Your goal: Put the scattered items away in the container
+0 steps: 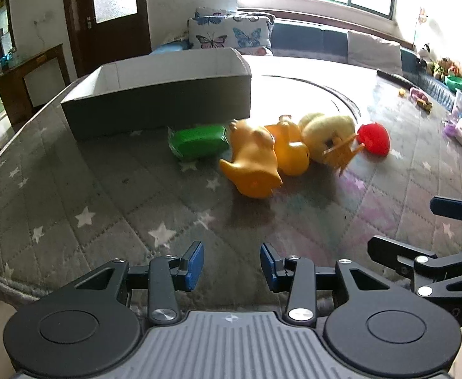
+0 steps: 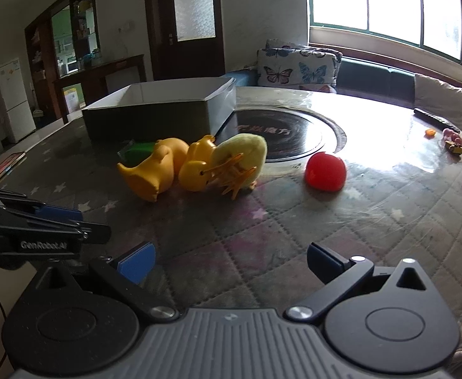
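I have both grippers low over the quilted, star-patterned counter (image 1: 104, 195), short of the toys. My left gripper (image 1: 232, 265) is partly open and empty; my right gripper (image 2: 231, 263) is spread wide, also empty. The grey rectangular cardboard box (image 1: 155, 107) sits beyond the pile: a green packet (image 1: 197, 142), two orange rubber ducks (image 1: 253, 161), a yellow plush chick (image 2: 242, 153), and a red ball (image 2: 325, 172) slightly apart.

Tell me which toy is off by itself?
The red ball. It sits apart on the right, while the yellow ducks, the fluffy chick and the green toy are bunched together.
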Demonstrator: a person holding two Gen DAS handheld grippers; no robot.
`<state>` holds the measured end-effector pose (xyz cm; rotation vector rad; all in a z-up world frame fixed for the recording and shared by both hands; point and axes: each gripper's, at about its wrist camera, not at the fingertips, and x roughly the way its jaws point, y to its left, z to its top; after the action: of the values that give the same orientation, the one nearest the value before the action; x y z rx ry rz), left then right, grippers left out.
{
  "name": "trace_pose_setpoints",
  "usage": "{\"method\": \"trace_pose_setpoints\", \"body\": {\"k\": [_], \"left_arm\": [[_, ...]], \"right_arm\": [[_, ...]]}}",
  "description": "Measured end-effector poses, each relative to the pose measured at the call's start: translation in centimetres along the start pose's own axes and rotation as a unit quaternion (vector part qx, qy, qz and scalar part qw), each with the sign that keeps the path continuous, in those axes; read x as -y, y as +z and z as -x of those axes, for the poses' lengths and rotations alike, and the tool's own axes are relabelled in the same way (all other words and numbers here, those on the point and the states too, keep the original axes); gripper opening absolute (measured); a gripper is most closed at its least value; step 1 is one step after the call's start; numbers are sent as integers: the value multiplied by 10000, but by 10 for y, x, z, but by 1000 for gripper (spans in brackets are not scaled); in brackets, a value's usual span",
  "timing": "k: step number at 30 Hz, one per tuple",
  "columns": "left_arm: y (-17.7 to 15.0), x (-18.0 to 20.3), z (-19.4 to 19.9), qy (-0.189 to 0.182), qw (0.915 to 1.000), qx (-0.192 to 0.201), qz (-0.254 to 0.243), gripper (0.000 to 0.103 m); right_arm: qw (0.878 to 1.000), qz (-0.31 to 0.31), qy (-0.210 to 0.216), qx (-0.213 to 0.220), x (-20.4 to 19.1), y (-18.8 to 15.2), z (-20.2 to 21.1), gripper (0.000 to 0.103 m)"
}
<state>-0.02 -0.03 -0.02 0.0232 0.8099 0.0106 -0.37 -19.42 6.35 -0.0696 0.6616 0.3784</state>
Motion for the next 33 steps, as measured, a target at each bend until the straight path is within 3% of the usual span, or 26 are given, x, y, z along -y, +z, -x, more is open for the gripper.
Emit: {"method": "trace_pose_setpoints", "body": {"k": [9,33], "left_arm": [[-7,7,0,173,9998,-113,-68,42],[-11,0,9,-27,9995,-305,62,42]], "right_arm": [[9998,182,13,-101,-13,-7,-1,103],[9991,268,4,-314,-15,-8,2,103]]}}
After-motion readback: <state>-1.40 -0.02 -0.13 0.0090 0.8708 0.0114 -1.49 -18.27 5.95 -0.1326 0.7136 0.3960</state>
